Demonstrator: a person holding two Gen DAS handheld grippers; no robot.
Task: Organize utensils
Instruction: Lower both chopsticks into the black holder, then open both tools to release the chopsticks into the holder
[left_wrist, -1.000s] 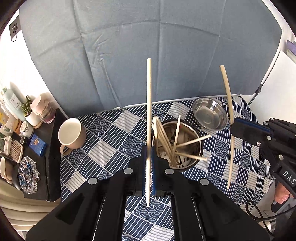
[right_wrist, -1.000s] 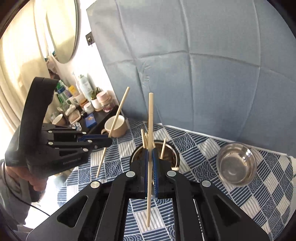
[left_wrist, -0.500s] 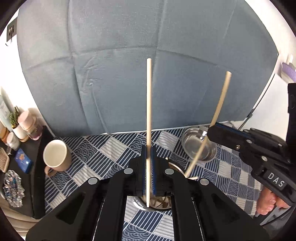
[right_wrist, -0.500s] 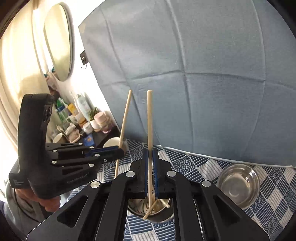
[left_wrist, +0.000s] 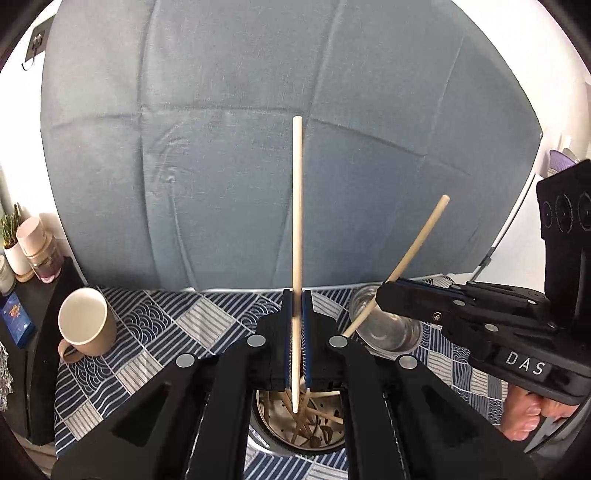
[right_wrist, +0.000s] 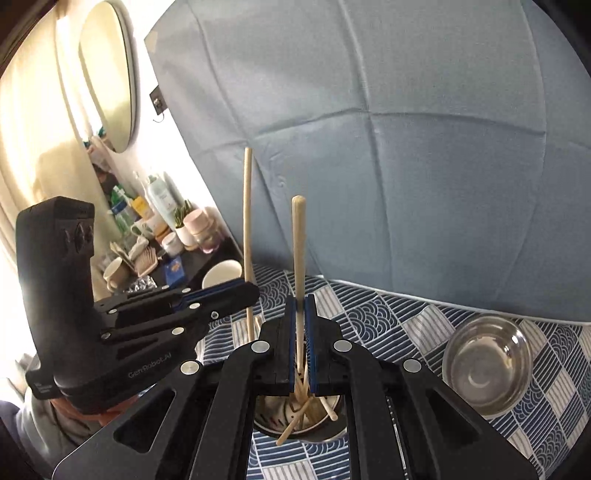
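Observation:
My left gripper (left_wrist: 296, 306) is shut on a pale wooden chopstick (left_wrist: 297, 229) held upright over a steel holder (left_wrist: 299, 424) with several chopsticks inside. My right gripper (right_wrist: 300, 306) is shut on another chopstick (right_wrist: 298, 251), its lower end down in the same holder (right_wrist: 299, 417). In the left wrist view the right gripper (left_wrist: 384, 295) comes in from the right with its chopstick (left_wrist: 417, 240) slanted. In the right wrist view the left gripper (right_wrist: 251, 291) stands at the left with its chopstick (right_wrist: 246, 214) upright.
A beige mug (left_wrist: 86, 321) stands on the blue patterned tablecloth (left_wrist: 166, 332) at the left. An empty steel bowl (right_wrist: 487, 354) sits at the right. A dark side shelf (right_wrist: 173, 266) with bottles and jars is at the far left. A grey backdrop hangs behind.
Both grippers have moved in over the steel holder and lowered. The right chopstick has tilted and its lower end has gone down into the holder.

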